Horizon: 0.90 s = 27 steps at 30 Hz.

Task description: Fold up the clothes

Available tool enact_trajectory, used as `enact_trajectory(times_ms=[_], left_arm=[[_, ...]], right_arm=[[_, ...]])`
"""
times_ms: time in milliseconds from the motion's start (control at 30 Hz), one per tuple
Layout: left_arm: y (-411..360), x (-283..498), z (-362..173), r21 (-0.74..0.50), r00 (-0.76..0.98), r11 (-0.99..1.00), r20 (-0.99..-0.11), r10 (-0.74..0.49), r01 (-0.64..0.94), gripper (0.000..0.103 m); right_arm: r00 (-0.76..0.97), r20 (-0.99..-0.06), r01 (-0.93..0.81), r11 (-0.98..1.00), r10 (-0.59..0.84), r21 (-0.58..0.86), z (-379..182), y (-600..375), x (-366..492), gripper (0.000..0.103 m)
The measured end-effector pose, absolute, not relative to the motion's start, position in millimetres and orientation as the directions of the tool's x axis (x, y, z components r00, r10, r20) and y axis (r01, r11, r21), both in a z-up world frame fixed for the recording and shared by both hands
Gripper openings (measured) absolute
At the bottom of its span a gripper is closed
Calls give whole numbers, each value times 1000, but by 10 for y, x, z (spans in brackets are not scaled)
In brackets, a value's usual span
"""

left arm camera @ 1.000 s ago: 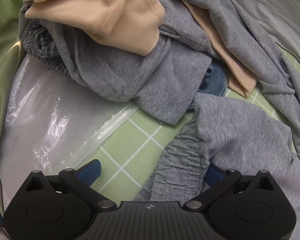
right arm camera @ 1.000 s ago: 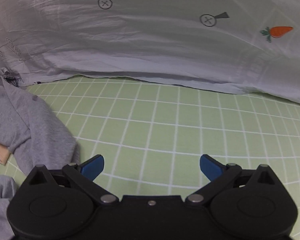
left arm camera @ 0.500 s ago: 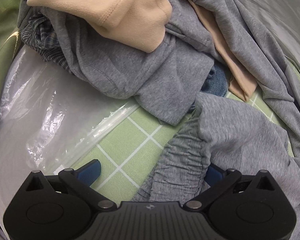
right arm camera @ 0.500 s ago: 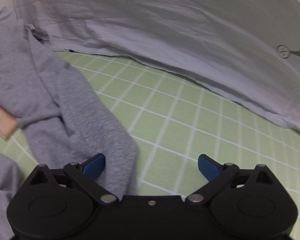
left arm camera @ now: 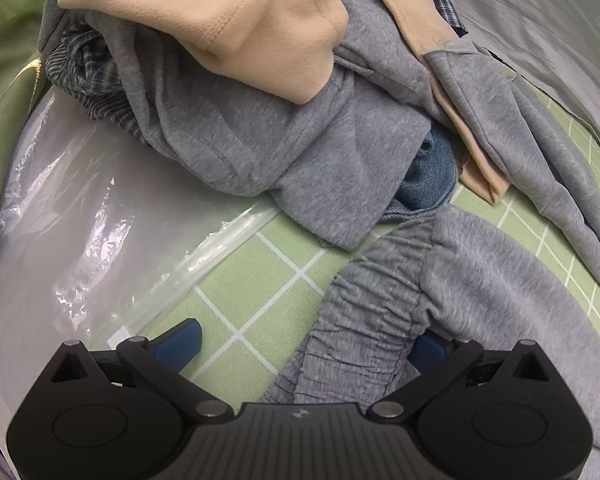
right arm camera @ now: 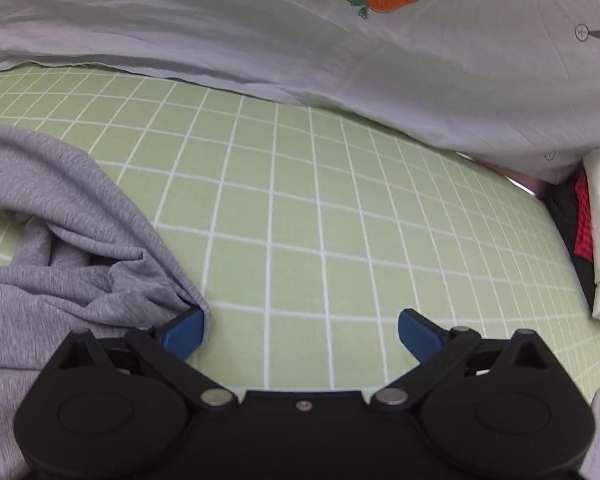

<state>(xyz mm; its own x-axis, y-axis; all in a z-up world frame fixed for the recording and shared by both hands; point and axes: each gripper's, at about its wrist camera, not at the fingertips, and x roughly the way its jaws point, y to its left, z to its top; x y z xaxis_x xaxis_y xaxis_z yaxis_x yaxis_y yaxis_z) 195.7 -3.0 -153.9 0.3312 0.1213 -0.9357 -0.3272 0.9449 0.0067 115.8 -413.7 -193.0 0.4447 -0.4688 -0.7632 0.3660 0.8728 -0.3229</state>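
Straddling the gathered waistband (left arm camera: 364, 320) of a grey garment (left arm camera: 500, 300), the left claw (left arm camera: 300, 344) stands spread wide, its blue pads parted on either side of the elastic, nothing pinched between them. That garment sprawls from the claw's mouth out toward 3 o'clock in the left wrist view, rumpled, flat in no part I can see.

Up at 12 o'clock sits the heap (left arm camera: 280, 120): a beige fleece piece (left arm camera: 252, 20) on top, grey sweatshirt fabric under it, a checked cloth (left arm camera: 88, 64) poking out at 10 o'clock, a scrap of blue denim (left arm camera: 428, 176) at the heap's near edge. All of it is bunched and tangled, no neat stack anywhere in sight. A clear plastic bag (left arm camera: 80, 220) lies at 9 o'clock on the green checked sheet (left arm camera: 268, 280).

Over on the right, the right claw (right arm camera: 300, 332) is also released, jaws wide. Its left pad is just touching a puckered corner of grey cloth (right arm camera: 80, 240) that spreads toward 9 o'clock; whether that is the same garment, I can't tell. Ahead of it, bare green grid runs up to a pale quilt with a carrot print (right arm camera: 380, 60) at 12 o'clock.

My read: folding has a long way to go. Nothing shown lies folded, the pile is mixed, and one grey piece is drawn out onto the open sheet with both claws at its edges.
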Motion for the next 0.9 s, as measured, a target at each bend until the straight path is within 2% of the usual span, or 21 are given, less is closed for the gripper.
enact_trajectory(times_ms=[267,433,500,567,600,667,700,733,767,833,900], left_arm=[[-64,1946,-1527,6,330,945,-936,120,-326,103],[-91,1937,-1517,6,331,945,-936,120,-326,103],[-102,1934,-1512,5,331,945,-936,119,-326,103],[-114,1931,-1506,5,331,946,-936,119,-324,103],[-120,1931,-1504,5,330,946,-936,119,-324,103],[-132,1932,-1498,5,328,946,-937,118,-324,103],[-138,1932,-1495,5,328,946,-938,117,-323,103],[-144,1932,-1492,5,327,947,-938,116,-322,103],[-150,1932,-1489,5,327,947,-938,115,-321,103],[-161,1932,-1484,4,326,948,-938,113,-318,103],[-176,1932,-1477,4,326,949,-939,112,-315,103]], right_arm=[[614,-736,214,957,-286,-194,-1757,-3652,1638,101],[665,-737,-63,974,-123,-219,-1843,-3124,2092,101],[662,-743,-135,961,-93,-240,-1906,-2950,2217,98],[654,-750,-149,955,-99,-256,-1953,-2878,2315,85],[649,-756,-142,961,-89,-236,-1955,-2910,2339,74],[639,-766,-124,974,-66,-187,-1953,-2993,2380,48],[640,-765,-94,981,-71,-170,-1938,-3075,2374,40],[647,-757,-59,984,-89,-166,-1922,-3169,2352,22],[650,-748,-4,984,-135,-180,-1906,-3309,2303,16],[648,-726,111,971,-232,-211,-1875,-3598,2200,14],[605,-729,286,942,-319,-174,-1852,-4072,1960,13]])
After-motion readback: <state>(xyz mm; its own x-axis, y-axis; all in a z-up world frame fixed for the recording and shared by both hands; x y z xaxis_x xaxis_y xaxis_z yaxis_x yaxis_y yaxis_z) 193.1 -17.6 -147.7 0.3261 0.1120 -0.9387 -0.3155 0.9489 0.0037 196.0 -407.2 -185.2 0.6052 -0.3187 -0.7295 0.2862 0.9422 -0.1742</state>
